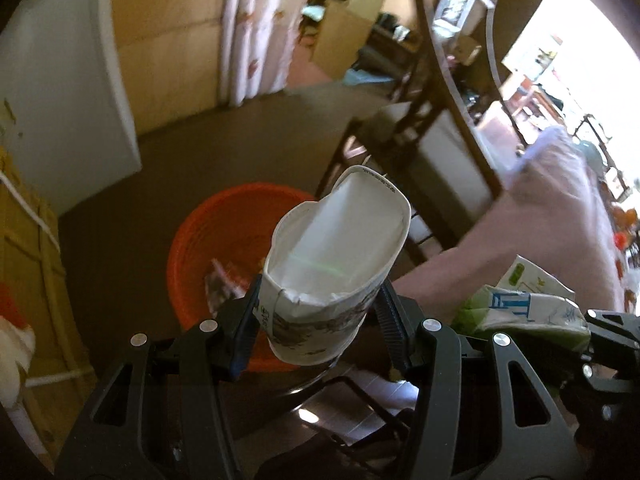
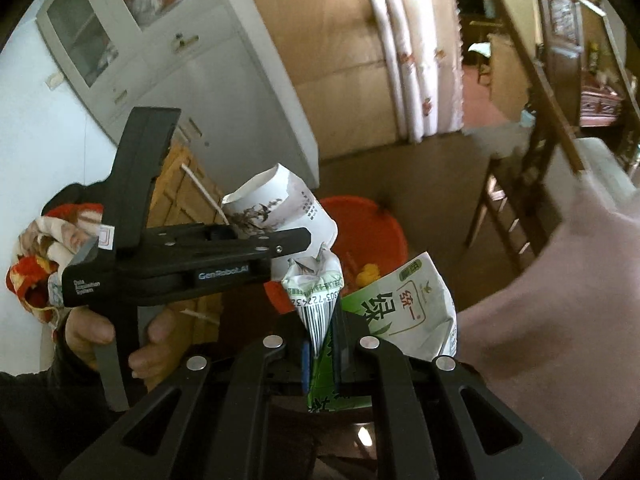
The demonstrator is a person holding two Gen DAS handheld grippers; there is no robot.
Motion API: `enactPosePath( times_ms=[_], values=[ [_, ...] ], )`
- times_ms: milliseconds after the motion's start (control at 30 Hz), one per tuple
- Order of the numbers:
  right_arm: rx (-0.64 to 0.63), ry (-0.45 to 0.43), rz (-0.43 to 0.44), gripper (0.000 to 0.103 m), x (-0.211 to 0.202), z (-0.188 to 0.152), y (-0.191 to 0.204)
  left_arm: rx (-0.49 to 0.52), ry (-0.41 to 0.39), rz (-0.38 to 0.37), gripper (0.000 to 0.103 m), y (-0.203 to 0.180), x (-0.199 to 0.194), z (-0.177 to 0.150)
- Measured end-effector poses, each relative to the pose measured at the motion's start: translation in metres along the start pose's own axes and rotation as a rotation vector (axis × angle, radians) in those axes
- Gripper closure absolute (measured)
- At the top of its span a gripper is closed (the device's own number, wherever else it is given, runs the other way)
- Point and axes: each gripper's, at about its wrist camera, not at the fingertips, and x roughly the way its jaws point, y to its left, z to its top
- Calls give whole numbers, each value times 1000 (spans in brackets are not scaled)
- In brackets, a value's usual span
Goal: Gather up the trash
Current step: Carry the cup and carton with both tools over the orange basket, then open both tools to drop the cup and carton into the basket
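Brown floor (image 1: 208, 144) under orange bin (image 1: 192, 240), chair (image 1: 400, 128)

"genrobot.ai" on left gripper (image 2: 280, 216), "绿" on carton (image 2: 404, 312)

brown floor (image 1: 248, 140), white cabinet (image 2: 168, 80), pale curtain (image 2: 416, 60), wooden chair (image 1: 400, 136), bright window (image 1: 580, 52).

White cabinet (image 2: 168, 64), patterned curtain (image 2: 416, 60), wooden chair (image 2: 532, 152), perhaps pink tablecloth (image 2: 568, 280).
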Motion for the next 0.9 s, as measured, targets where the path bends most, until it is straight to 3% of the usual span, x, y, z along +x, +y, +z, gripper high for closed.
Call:
enactPosePath(
  times_ms=[267, 633, 733, 800, 900],
  values=[
    [-15, 124, 32, 95, 75, 10, 0, -77, 60, 45, 49, 42, 34, 6],
    [-22, 218, 69, 94, 131, 10, -7, -78, 103, 112, 48, 49, 56, 6],
    [-15, 207, 76, 87, 136, 10, -9, -77, 122, 124, 44, 48, 60, 6],
    [-16, 194, 64, 61, 135, 10, -10, -67, 122, 131, 44, 45, 61, 6],
    [-30, 180, 65, 60, 129, 8, -11, -64, 124, 139, 38, 43, 60, 7]
  ],
)
